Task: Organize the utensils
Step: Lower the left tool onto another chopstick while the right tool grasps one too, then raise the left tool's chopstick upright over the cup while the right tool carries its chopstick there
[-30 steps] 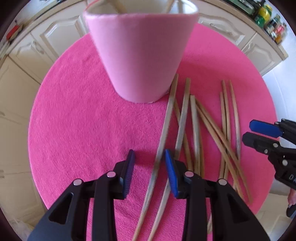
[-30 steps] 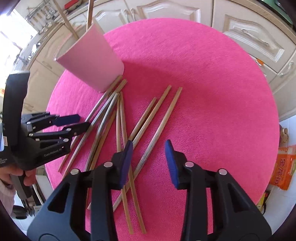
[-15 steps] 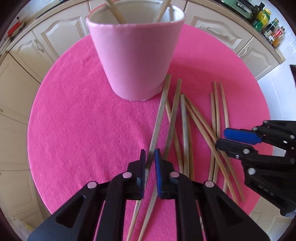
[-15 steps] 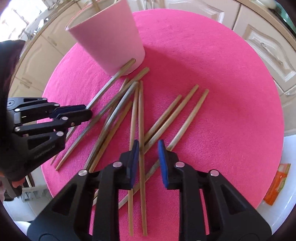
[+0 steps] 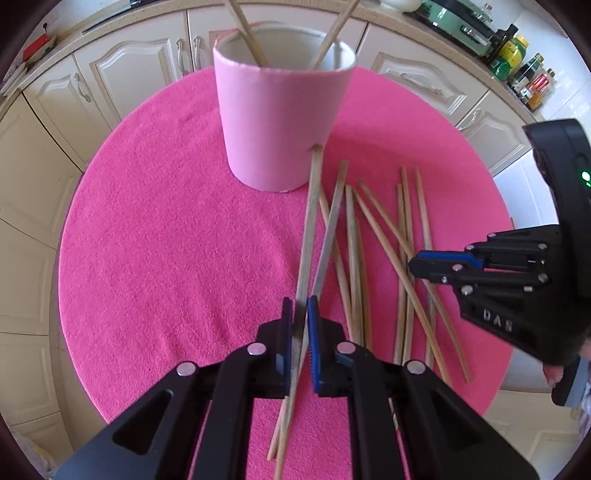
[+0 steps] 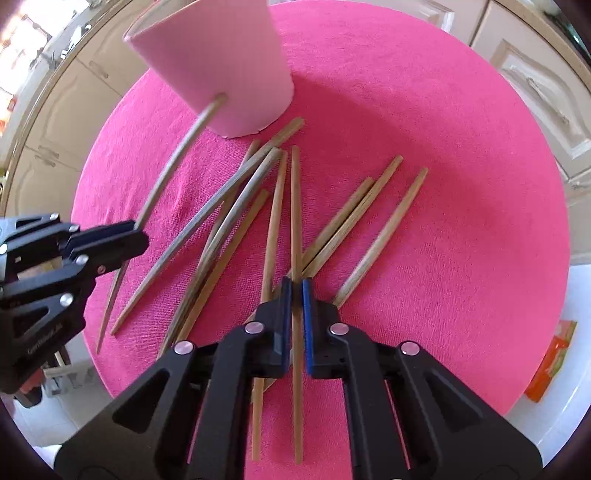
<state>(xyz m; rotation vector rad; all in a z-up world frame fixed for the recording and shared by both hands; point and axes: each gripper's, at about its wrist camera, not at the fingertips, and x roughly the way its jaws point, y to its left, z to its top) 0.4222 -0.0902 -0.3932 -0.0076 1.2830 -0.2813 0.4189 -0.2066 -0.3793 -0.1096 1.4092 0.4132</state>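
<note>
Chopsticks lie scattered over the right half of the round pink tabletop (image 5: 147, 240), and from the left wrist view the left gripper (image 5: 300, 325) has its blue pads pressed together on one grey-brown chopstick (image 5: 309, 221), whose far tip reaches the foot of the pink cup (image 5: 280, 122) standing toward the tabletop's far edge. Two more sticks (image 5: 332, 33) already stand in that cup, leaning against its rim. The loose pile (image 5: 402, 236) fans out just right of the held stick, and the right gripper (image 5: 436, 264) reaches in over it from the right edge. From the right wrist view, the right gripper (image 6: 296, 291) is clamped on one brown chopstick (image 6: 295, 206) that points straight away toward the cup (image 6: 221, 62). Other sticks (image 6: 354, 218) cross beneath and beside it. At the tabletop's left edge the left gripper (image 6: 122, 240) holds its chopstick (image 6: 177, 158) tilted up, its tip in front of the cup wall.
</note>
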